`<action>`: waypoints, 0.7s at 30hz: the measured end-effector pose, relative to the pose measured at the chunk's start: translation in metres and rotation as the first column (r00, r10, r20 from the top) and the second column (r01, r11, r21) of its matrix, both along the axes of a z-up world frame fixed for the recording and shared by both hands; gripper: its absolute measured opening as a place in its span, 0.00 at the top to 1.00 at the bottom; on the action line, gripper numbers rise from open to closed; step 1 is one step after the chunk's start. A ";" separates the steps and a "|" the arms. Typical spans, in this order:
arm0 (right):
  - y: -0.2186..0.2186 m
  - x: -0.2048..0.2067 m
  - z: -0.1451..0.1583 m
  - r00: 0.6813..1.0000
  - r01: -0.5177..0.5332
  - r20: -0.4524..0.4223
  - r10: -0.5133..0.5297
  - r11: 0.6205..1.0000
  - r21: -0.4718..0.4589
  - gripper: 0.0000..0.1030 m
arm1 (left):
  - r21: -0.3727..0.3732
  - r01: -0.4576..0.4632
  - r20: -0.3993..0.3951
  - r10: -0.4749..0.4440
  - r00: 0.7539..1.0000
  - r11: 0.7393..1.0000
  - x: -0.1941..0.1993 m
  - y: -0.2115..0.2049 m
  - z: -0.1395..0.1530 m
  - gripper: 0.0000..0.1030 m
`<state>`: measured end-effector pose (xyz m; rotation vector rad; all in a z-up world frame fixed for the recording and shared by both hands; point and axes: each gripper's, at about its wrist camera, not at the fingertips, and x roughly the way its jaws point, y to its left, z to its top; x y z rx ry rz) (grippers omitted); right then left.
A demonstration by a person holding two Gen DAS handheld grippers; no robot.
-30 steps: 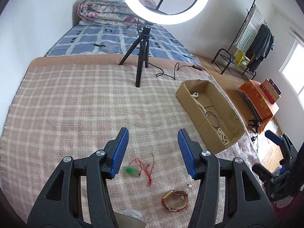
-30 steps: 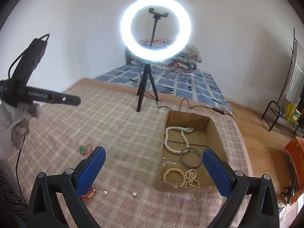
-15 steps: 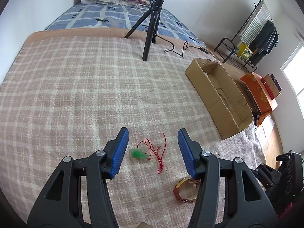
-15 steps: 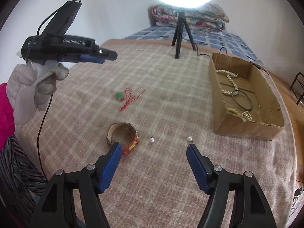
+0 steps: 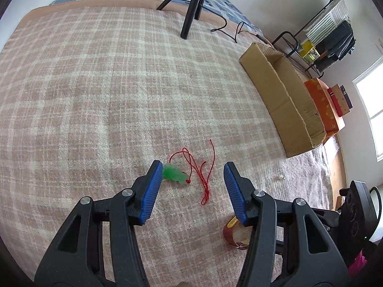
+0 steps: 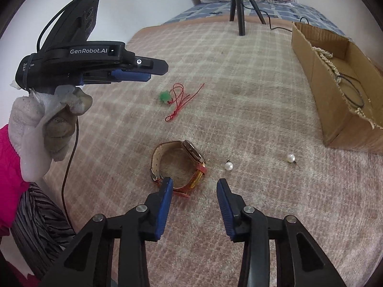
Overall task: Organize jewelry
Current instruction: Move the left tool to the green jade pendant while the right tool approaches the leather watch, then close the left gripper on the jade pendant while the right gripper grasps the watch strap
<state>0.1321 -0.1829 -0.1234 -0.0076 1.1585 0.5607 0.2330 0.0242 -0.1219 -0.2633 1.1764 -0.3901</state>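
My left gripper (image 5: 192,167) hangs open over a green pendant (image 5: 173,173) on a red cord (image 5: 203,174), which lies on the plaid blanket between its blue fingers. In the right wrist view the left gripper (image 6: 156,69) floats above that pendant (image 6: 164,96), held by a gloved hand. My right gripper (image 6: 195,183) is closing its jaws just above a red-strapped watch (image 6: 178,165). The strap's near end lies between the pads, and they do not press it. Two pearl earrings (image 6: 228,166) (image 6: 290,158) rest to the right of the watch.
A cardboard box (image 6: 335,119) at the right holds pearl strands and a dark ring. A black tripod (image 6: 239,12) with a trailing cable stands at the blanket's far edge. Beyond the bed are an orange box (image 5: 323,105) and a clothes rack (image 5: 330,35).
Both grippers have sunk toward the blanket and tipped downward. The right jaws have narrowed from wide apart, and the watch now lies right at their tips. The left jaws keep their width.
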 end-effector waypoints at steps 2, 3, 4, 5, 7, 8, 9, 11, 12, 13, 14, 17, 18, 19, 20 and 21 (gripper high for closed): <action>0.001 0.001 -0.004 1.000 -0.002 -0.015 0.002 1.000 0.004 0.65 | 0.006 -0.017 -0.034 0.018 0.999 1.000 -0.002 0.002 -0.008 0.56; 0.002 0.002 -0.005 1.000 -0.002 -0.020 0.002 1.000 0.009 0.65 | 0.005 -0.025 -0.058 0.025 0.998 1.000 -0.002 0.003 -0.013 0.58; 0.002 0.003 -0.005 1.000 -0.002 -0.024 0.002 1.000 0.013 0.66 | -0.009 -0.032 -0.081 0.031 0.996 0.999 -0.004 0.004 -0.017 0.59; 0.002 0.004 -0.005 1.000 -0.002 -0.026 0.002 1.000 0.015 0.67 | -0.023 -0.034 -0.100 0.032 0.995 0.999 -0.005 0.005 -0.021 0.59; 0.003 0.005 -0.006 1.000 -0.003 -0.027 0.004 1.000 0.017 0.68 | -0.027 -0.037 -0.112 0.034 0.993 0.999 -0.007 0.004 -0.025 0.59; 0.004 0.005 -0.006 1.000 -0.005 -0.027 0.006 1.000 0.017 0.68 | -0.028 -0.038 -0.114 0.035 0.993 0.999 -0.007 0.003 -0.027 0.59; 0.004 0.005 -0.006 1.000 -0.007 -0.027 0.007 1.000 0.017 0.69 | -0.028 -0.041 -0.116 0.038 0.993 0.999 -0.006 0.003 -0.029 0.59; 0.005 0.007 -0.007 0.999 -0.005 -0.031 0.005 1.000 0.020 0.69 | -0.034 -0.053 -0.119 0.049 0.992 0.998 -0.003 0.002 -0.032 0.59; 0.005 0.007 -0.008 0.999 -0.004 -0.035 0.005 1.000 0.023 0.69 | -0.035 -0.055 -0.118 0.051 0.992 0.998 -0.001 0.002 -0.032 0.59; 0.006 0.007 -0.008 0.999 -0.003 -0.037 0.004 1.000 0.025 0.70 | -0.032 -0.055 -0.115 0.051 0.992 0.998 0.000 0.001 -0.033 0.59; 0.006 0.008 -0.008 0.999 -0.002 -0.039 0.003 1.000 0.025 0.70 | -0.025 -0.053 -0.106 0.050 0.993 0.998 0.002 -0.001 -0.032 0.59; 0.009 0.010 -0.009 0.999 -0.001 -0.045 0.002 1.000 0.019 0.71 | 0.029 -0.035 -0.072 0.037 0.997 0.999 0.005 -0.010 -0.031 0.59; 0.009 0.010 -0.009 0.999 -0.002 -0.045 0.003 1.000 0.019 0.71 | 0.044 -0.030 -0.066 0.033 0.997 0.999 0.006 -0.013 -0.032 0.59; 0.011 0.011 -0.010 0.999 -0.003 -0.045 0.004 1.000 0.016 0.72 | 0.058 -0.026 -0.058 0.030 0.998 0.998 0.006 -0.015 -0.032 0.60; 0.012 0.012 -0.010 0.999 -0.005 -0.045 0.006 1.000 0.010 0.72 | 0.076 -0.022 -0.048 0.026 0.999 0.997 0.006 -0.018 -0.032 0.60; 0.014 0.013 -0.011 0.999 -0.007 -0.042 0.007 1.000 0.002 0.72 | 0.091 -0.019 -0.040 0.023 0.999 0.996 0.007 -0.020 -0.032 0.61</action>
